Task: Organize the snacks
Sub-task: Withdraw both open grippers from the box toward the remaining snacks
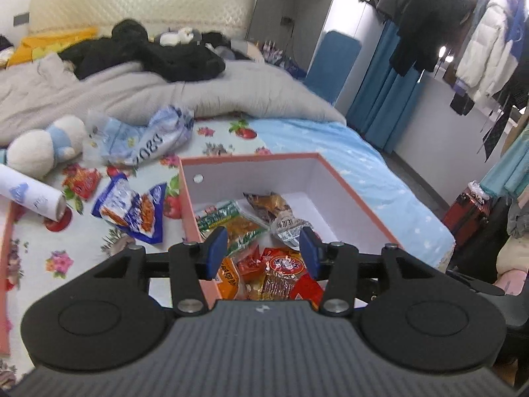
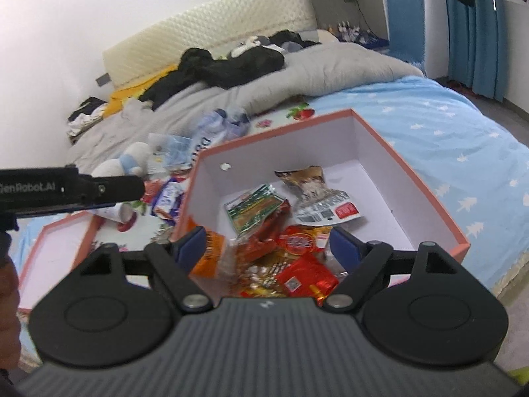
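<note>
Both grippers hang over the snack box on the bed.
The left gripper (image 1: 263,251) and right gripper (image 2: 269,248) are spread, empty; snack packets (image 2: 297,248) fill the pink box (image 1: 360,195), one blue packet (image 1: 132,211) beside it.

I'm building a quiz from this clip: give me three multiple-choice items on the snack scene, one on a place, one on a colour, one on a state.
1. Where is the blue snack bag?
A. in the box
B. on the bed left of the box
C. in a claw

2. The box rim's colour?
A. green
B. black
C. pink

3. The left claw is:
A. open, empty
B. shut on a packet
C. out of view

Answers: 1 B, it lies on the floral sheet beside the box wall. 2 C, pink edges frame white walls. 3 A, the blue pads stand apart with nothing between them.
</note>
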Motion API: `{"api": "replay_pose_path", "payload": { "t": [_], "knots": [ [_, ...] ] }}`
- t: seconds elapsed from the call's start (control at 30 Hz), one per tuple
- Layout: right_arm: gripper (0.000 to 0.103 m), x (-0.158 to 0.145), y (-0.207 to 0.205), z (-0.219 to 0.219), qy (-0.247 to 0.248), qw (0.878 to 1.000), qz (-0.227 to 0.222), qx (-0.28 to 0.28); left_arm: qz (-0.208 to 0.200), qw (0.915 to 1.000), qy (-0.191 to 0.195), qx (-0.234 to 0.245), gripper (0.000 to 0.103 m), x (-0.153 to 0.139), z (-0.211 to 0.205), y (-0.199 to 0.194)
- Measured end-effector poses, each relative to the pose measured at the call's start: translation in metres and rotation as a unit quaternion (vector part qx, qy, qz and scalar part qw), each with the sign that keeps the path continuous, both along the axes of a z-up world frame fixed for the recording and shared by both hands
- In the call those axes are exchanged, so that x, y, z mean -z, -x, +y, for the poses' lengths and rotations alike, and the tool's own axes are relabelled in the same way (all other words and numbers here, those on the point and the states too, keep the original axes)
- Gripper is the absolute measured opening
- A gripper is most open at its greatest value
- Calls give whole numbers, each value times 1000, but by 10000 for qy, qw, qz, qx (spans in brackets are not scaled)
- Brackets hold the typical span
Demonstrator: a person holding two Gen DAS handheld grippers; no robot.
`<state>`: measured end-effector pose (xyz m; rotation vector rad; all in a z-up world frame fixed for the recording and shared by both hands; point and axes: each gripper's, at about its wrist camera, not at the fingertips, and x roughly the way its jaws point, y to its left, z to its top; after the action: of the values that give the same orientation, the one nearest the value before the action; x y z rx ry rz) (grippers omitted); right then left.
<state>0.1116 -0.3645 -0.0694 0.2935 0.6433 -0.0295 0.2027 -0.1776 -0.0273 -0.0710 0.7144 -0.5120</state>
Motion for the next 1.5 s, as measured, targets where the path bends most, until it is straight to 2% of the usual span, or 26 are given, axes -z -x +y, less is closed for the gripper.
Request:
{"api": "replay_pose_path", "payload": {
  "t": [0.2, 0.37, 0.47, 0.53, 0.6, 0.7, 0.8, 0.93, 1.1, 1.33, 1.43, 1.5],
  "knots": [
    [83, -23, 22, 20, 45, 9995, -274, -147, -238, 9997, 53, -95, 54, -25, 27, 38],
    [83, -30, 37, 37, -69, 9989, -421, -181, -346, 9991, 80, -239, 54, -39, 50, 59],
    [83, -32, 41, 47, -24, 9985, -506, -213, -450, 9986, -45, -272, 54, -41, 61, 70],
    [83, -33, 44, 54, -60, 9982, -541, -264, -389, 9988, 29, -295, 54, -39, 70, 75],
    [83, -33, 46, 61, -74, 9976, -582, -356, -361, 9989, 165, -262, 56, -35, 78, 80],
    [83, -29, 52, 73, -60, 9964, -706, -467, -479, 9980, -63, -417, 56, -30, 86, 90],
    [83, -17, 54, 84, -11, 9969, -640, -467, -528, 9970, -174, -543, 56, -22, 100, 99],
    [83, -5, 60, 97, -124, 9964, -577, -608, -226, 9968, 131, -758, 58, -2, 124, 102],
    [83, 15, 59, 120, 22, 9958, -539, -733, -150, 9966, -17, -808, 59, 21, 137, 103],
    [83, 39, 61, 143, -141, 9947, -401, -934, 4, 9956, -89, -937, 62, 45, 154, 93],
    [83, 42, 60, 148, -101, 9936, -430, -1042, 167, 9941, -4, -1068, 62, 56, 164, 81],
    [83, 42, 57, 150, 5, 9923, -451, -1150, 328, 9923, 200, -1177, 62, 62, 172, 71]
  ]
}}
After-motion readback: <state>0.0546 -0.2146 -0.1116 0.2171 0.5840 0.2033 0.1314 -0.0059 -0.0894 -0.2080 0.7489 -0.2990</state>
